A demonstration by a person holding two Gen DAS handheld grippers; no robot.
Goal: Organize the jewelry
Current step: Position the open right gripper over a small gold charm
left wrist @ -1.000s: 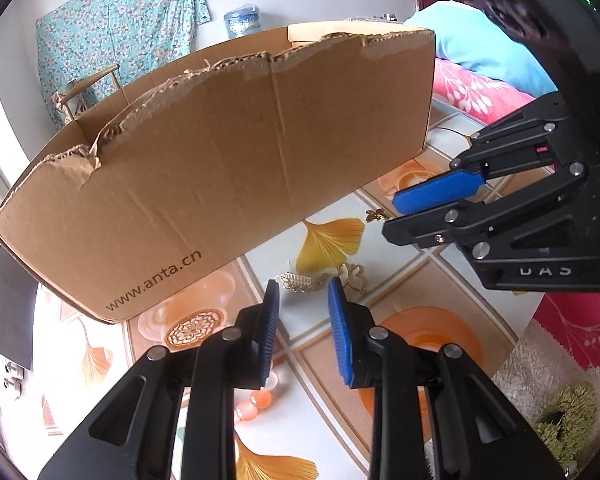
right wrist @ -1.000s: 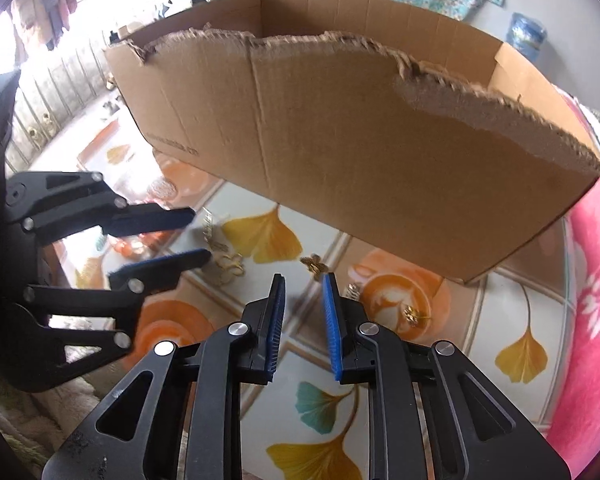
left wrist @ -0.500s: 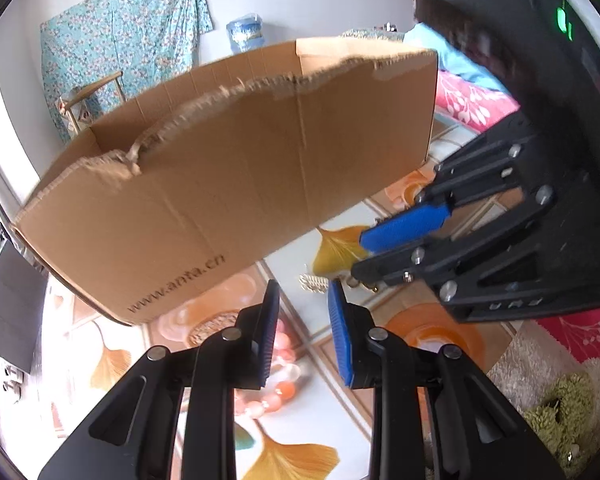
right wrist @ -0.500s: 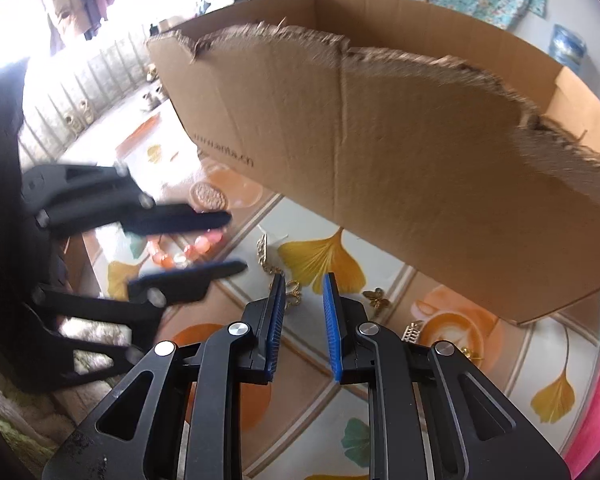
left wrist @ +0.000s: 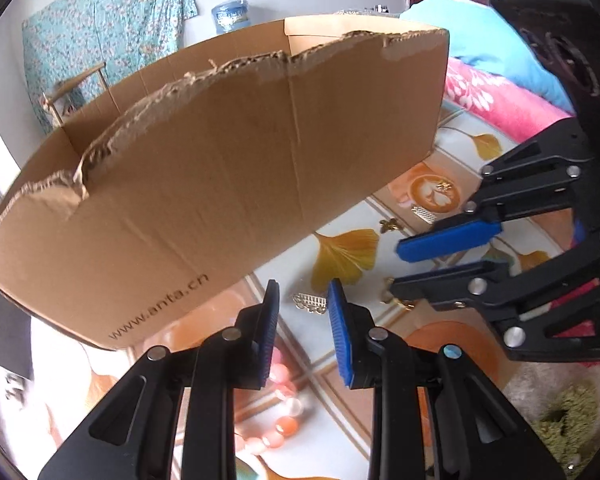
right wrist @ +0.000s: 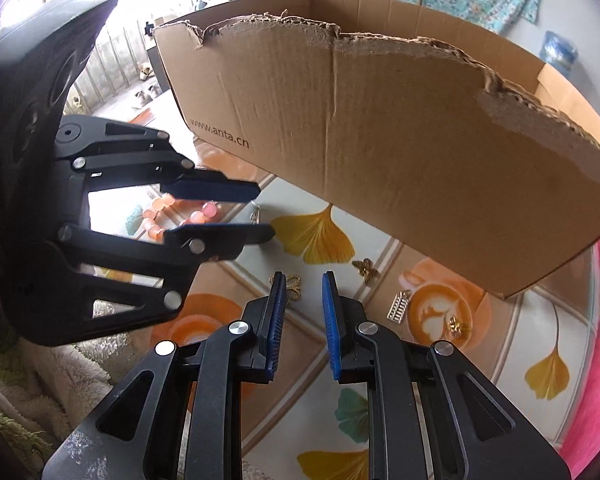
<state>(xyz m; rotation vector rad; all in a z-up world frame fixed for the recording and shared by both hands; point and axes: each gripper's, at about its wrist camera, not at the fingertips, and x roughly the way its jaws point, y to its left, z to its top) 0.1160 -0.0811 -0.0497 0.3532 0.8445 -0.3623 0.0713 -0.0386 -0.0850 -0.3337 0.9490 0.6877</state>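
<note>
I hold both grippers low over a tablecloth (right wrist: 452, 408) printed with yellow ginkgo leaves and orange coffee cups. My left gripper (left wrist: 302, 308) has its blue pads parted by a narrow gap with nothing pinched between them; seen through that gap, a small gold comb-shaped piece (left wrist: 310, 303) lies flat on the cloth. My right gripper (right wrist: 304, 294) is likewise slightly spread and holds nothing; a gold knot-shaped ornament (right wrist: 293, 286) lies just past its left pad, partly hidden by it.

The jewelry is scattered on the cloth in front of a torn cardboard box (right wrist: 380, 140) printed "www.anta.cn", which stands on the far side of everything. In the right wrist view, a gold butterfly-like charm (right wrist: 365, 268) lies near the box's lower edge, a gold ladder-shaped piece (right wrist: 398, 308) sits to the right of it, and a tiny gold earring (right wrist: 455, 325) rests on a coffee-cup print further right. A pink-orange bead bracelet (right wrist: 167, 216) lies to the left, behind the fingers of my left gripper, and beside it is a small silver item (right wrist: 255, 213) that I cannot identify, perhaps a clasp or hook.

In the left wrist view, the same bracelet (left wrist: 287, 412) runs under my left gripper's fingers. A pink flowered blanket (left wrist: 500, 100) lies far to the right.
</note>
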